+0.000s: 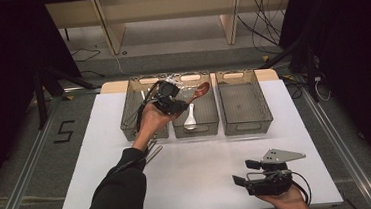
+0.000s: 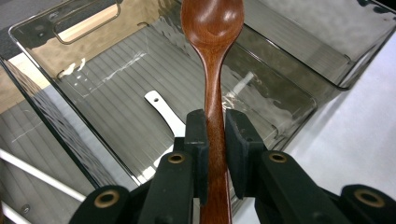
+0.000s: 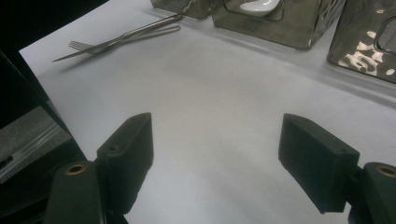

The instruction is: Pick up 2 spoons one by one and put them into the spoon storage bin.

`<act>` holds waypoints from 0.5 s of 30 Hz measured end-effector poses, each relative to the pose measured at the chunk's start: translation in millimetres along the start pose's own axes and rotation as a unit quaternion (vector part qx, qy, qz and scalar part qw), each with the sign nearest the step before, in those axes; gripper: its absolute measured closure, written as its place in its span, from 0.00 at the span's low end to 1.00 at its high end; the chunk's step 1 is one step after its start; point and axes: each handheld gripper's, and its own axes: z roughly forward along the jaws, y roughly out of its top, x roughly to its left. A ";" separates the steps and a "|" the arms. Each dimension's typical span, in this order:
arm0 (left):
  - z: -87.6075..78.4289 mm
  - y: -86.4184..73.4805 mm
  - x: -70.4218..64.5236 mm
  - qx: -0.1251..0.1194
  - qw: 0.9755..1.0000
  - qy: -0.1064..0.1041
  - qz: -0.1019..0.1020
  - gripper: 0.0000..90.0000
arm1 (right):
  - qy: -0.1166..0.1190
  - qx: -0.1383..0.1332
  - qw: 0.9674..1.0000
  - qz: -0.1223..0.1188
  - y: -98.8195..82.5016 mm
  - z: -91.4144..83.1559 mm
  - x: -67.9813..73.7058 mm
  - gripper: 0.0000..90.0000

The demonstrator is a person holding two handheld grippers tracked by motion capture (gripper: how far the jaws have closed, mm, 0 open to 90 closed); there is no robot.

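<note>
We clamp the wooden spoon (image 2: 212, 56) in our left gripper (image 2: 215, 135) over the middle bin (image 2: 93, 88). Our right gripper (image 3: 217, 158) rests near right, jaws apart.

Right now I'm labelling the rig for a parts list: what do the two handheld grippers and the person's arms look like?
Both grippers are black. The left gripper has two blocky black jaws on arms with brass-coloured pivot rings. The right gripper carries a grey three-cornered plate on top and trails a black cable. The left forearm wears a dark long sleeve, with a thin black cable running along it.
</note>
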 end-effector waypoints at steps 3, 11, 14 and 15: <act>3.6 -0.3 0.9 0.003 1.000 0.001 -0.003 0.88 | 0.000 0.000 1.000 -0.001 0.1 0.0 -0.1 0.30; 13.5 -1.5 5.7 0.014 1.000 0.004 -0.013 0.88 | 0.001 0.000 1.000 0.000 0.0 0.2 0.0 0.30; 16.7 -1.5 7.2 0.014 1.000 0.004 -0.017 0.88 | 0.001 0.000 1.000 0.000 0.0 0.4 0.0 0.30; 17.9 -1.5 7.4 0.014 1.000 0.006 -0.019 0.88 | 0.001 0.001 1.000 0.001 0.0 0.3 0.2 0.30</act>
